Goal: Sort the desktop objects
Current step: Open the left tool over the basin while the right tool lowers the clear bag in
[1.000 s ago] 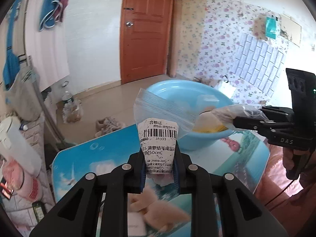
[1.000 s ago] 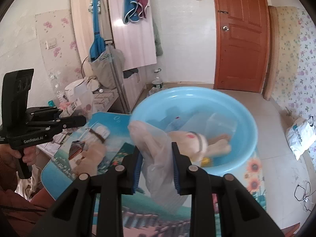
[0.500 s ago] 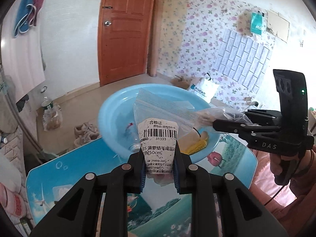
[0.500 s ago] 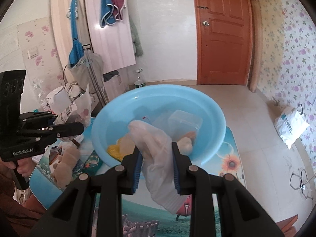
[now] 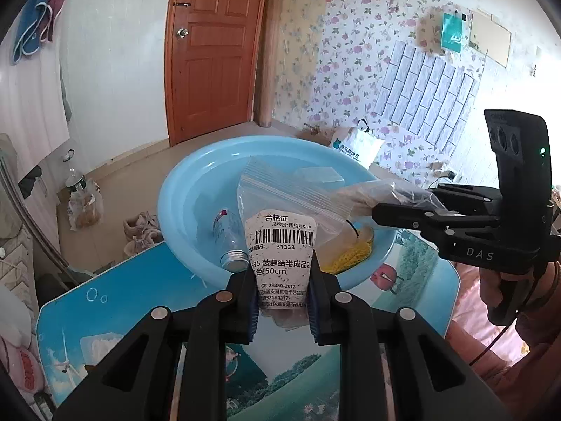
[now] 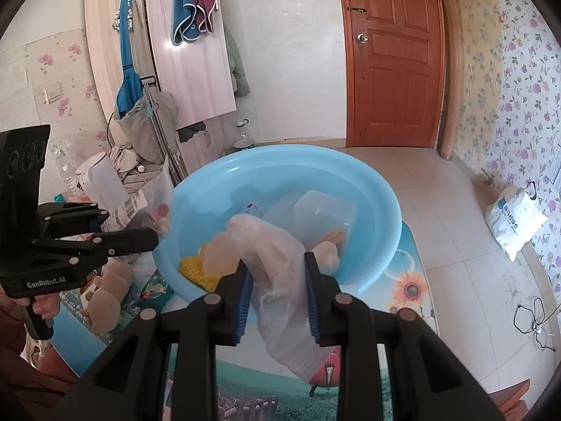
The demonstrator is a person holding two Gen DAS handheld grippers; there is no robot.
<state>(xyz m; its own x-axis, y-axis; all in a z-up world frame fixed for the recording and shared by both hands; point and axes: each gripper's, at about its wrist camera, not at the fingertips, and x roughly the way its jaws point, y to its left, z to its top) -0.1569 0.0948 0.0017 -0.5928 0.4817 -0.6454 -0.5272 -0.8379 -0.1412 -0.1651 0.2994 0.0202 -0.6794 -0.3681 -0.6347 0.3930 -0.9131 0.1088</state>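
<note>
1. A room with a wooden door [image 5: 214,52], floral wallpaper [image 5: 354,52] and a tiled floor [image 6: 452,217]; the work surface is a table [image 5: 115,301] covered in a blue picture print.
2. At 9 o'clock in the right wrist view, the left gripper [image 6: 147,236] is clamped on a zip bag [image 5: 280,217] with a barcode label; the left wrist view shows the bag upright between its fingers [image 5: 245,301], in front of the basin.
3. Just below that gripper, at 8 o'clock, beige plush toys [image 6: 105,291] lie on the table beside the basin.
4. At the centre stands a light blue basin [image 6: 371,189]. Inside it: a yellow knitted piece [image 6: 196,270] at the near rim, a small bottle [image 5: 228,238] lying on its side, and a clear plastic box [image 6: 322,210] toward the back.
5. At 6 o'clock in the right wrist view, the right gripper [image 6: 277,280] pinches a crumpled clear plastic bag [image 6: 280,266] over the basin's near edge; whether the bag touches the rim cannot be told.
6. At 3 o'clock, a white shopping bag [image 6: 515,217] sits on the floor, well apart from the table.
</note>
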